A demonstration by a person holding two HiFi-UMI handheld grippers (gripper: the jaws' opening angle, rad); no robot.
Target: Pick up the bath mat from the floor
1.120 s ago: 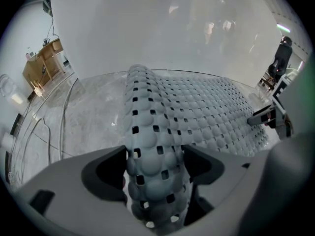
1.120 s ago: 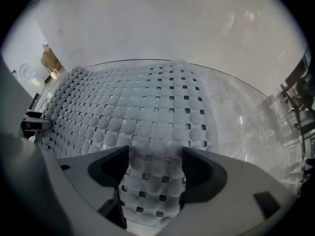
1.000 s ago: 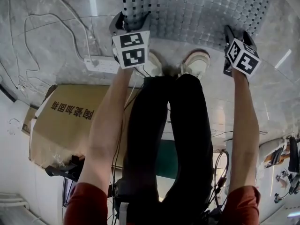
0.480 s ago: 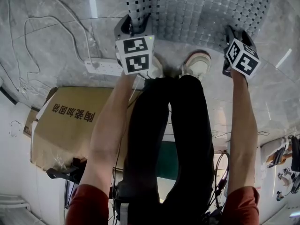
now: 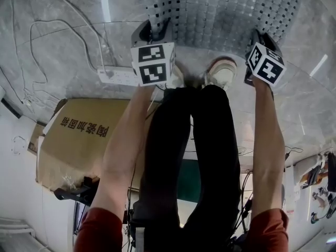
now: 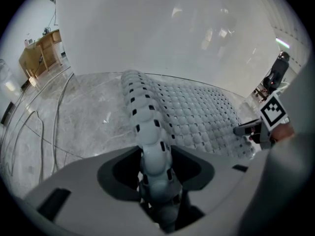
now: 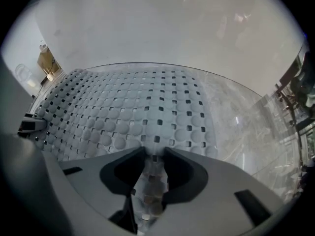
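Observation:
The grey pebbled bath mat (image 5: 226, 9), dotted with square holes, lies on the marble floor ahead of the person's shoes. My left gripper (image 5: 154, 31) points down at the mat's near left corner. In the left gripper view the mat's edge (image 6: 147, 127) stands bunched in a ridge, with the left gripper (image 6: 155, 156) shut on it. My right gripper (image 5: 258, 38) is at the near right corner. There the mat's edge (image 7: 152, 173) runs up between the jaws, with the right gripper (image 7: 154, 154) shut on it. Both pairs of jaws have just been closing.
A white power strip (image 5: 118, 76) and loose cables (image 5: 47, 30) lie on the floor left of the mat. A cardboard box (image 5: 79, 135) sits lower left. The person's shoes (image 5: 220, 70) stand just short of the mat. A wooden table (image 6: 42, 50) is far left.
Both grippers' jaws have closed in on the mat's near edge. The left gripper's marker cube has shifted slightly right, and the mat's left edge has gathered under it.

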